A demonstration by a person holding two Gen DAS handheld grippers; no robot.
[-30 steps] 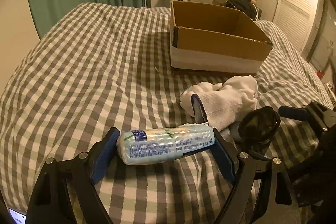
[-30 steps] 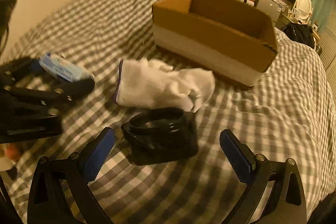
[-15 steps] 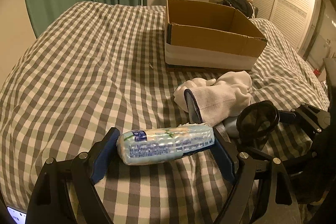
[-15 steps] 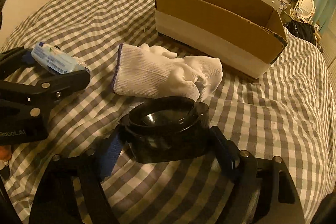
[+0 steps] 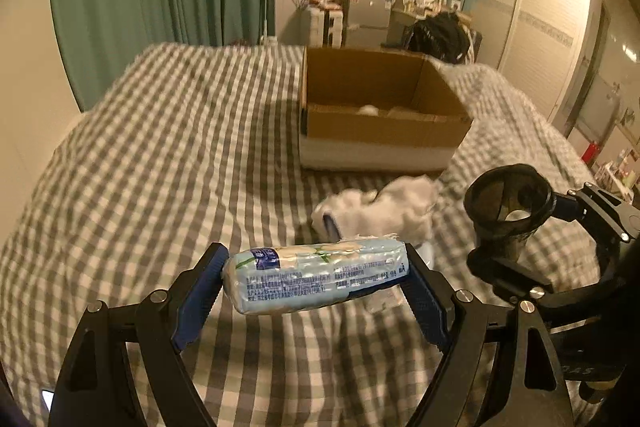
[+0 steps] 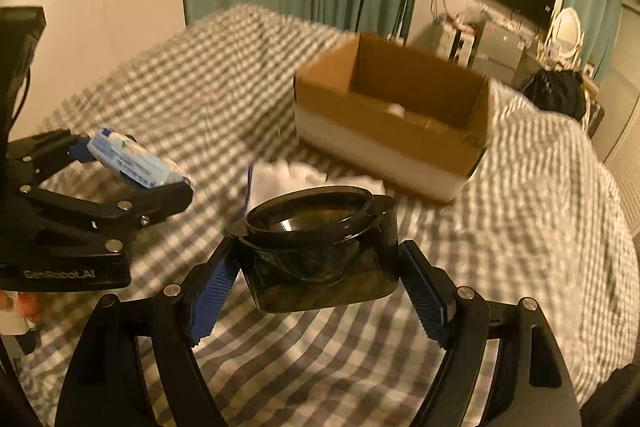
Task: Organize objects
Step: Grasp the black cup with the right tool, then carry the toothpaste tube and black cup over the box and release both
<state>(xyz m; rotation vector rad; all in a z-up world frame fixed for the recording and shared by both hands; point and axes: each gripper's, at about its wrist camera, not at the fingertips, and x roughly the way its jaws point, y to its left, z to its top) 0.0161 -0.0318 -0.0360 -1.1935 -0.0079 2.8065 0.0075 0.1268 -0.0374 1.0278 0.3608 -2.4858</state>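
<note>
Gripping a pale blue plastic packet (image 5: 318, 277) end to end, the left gripper (image 5: 316, 283) has its blue-padded jaws pressed against the packet's two short ends. The packet lies crosswise, clear of the bed; its side carries rows of small dark print and a blue patch at the left end, none of it readable. The right gripper (image 6: 318, 279) has its jaws closed on the flat sides of a dark translucent plastic container (image 6: 320, 247), whose open round mouth faces up and away. In the left wrist view this container (image 5: 508, 203) hangs at the right, above the bedding. On the body of the left gripper (image 6: 132, 171), seen from the right wrist, pale lettering reads "GenRobot.AI". Just beyond both grippers, a white knitted glove (image 5: 384, 213) with a dark blue cuff edge lies crumpled on the grey-and-white checked bedspread (image 5: 160, 155). Further back stands an open cardboard box (image 5: 380, 115), brown above with a white band along its base, and something pale sits inside it.
</note>
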